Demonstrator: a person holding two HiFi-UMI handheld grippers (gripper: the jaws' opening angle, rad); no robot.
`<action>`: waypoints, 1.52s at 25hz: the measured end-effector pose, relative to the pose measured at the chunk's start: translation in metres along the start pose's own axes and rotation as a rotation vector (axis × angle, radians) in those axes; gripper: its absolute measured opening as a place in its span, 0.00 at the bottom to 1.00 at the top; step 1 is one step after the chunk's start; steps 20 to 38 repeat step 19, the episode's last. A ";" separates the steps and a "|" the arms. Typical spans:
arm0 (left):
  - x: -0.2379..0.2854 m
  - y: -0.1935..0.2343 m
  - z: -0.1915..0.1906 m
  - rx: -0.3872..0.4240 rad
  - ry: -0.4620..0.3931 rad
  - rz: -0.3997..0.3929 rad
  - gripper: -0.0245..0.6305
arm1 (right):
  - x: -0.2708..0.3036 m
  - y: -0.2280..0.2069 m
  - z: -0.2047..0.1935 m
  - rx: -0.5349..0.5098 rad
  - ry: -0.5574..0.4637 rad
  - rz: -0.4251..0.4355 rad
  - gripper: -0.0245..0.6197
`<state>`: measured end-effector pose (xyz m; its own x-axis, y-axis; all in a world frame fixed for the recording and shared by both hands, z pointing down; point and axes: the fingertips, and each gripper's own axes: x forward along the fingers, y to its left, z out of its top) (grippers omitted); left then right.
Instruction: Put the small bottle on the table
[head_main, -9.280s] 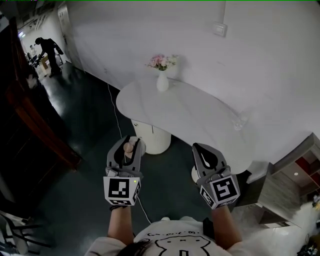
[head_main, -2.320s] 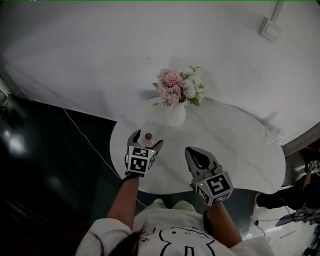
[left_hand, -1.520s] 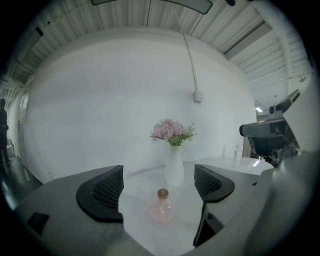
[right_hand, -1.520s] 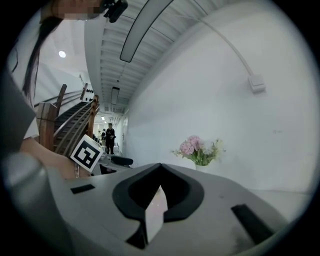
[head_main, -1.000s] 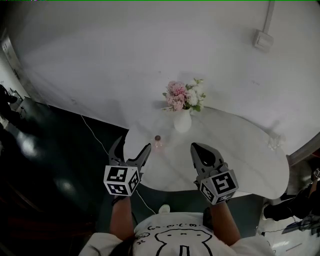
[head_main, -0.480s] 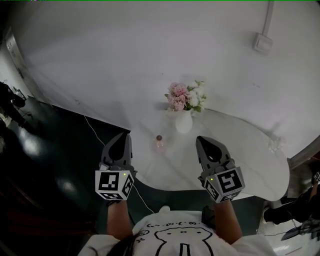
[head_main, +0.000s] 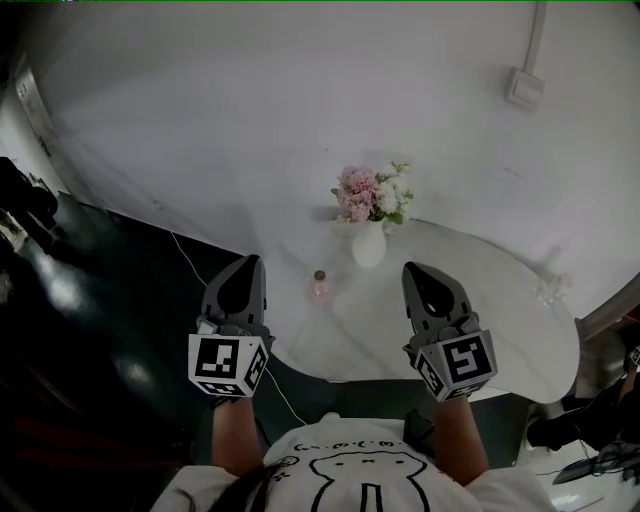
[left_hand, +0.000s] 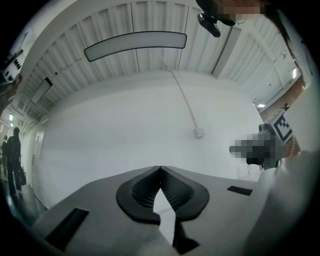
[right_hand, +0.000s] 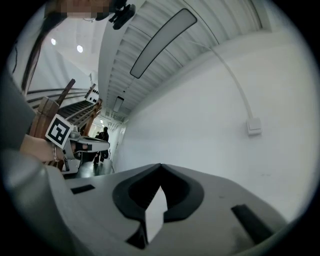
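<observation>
As the small bottle (head_main: 319, 288) stands to its right, the left hand-held gripper (head_main: 249, 266) (empty) hangs closed.

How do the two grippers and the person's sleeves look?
Both the left gripper and the right gripper are grey and taper to a point, with dark pads inside. Each carries a cube with black-and-white square markers. The person wears a white short-sleeved shirt with a cartoon print.

I record a dim, flat-lit head view with dark corners and pale glare patches on the glossy floor (head_main: 60, 290), while both gripper views are brighter, sharply bent at their black-rimmed edges, with ceiling lamps (right_hand: 80, 48) flaring.
</observation>
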<state>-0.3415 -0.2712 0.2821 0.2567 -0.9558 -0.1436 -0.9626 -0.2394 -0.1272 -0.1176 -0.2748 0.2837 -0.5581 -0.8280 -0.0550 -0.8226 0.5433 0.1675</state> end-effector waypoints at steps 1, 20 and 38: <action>0.000 0.000 0.001 0.003 0.001 -0.001 0.04 | 0.000 -0.001 0.002 -0.001 -0.004 -0.002 0.03; 0.004 -0.002 0.011 0.045 -0.006 -0.008 0.04 | -0.012 -0.016 0.011 -0.045 -0.020 -0.060 0.03; 0.004 -0.002 0.011 0.045 -0.006 -0.008 0.04 | -0.012 -0.016 0.011 -0.045 -0.020 -0.060 0.03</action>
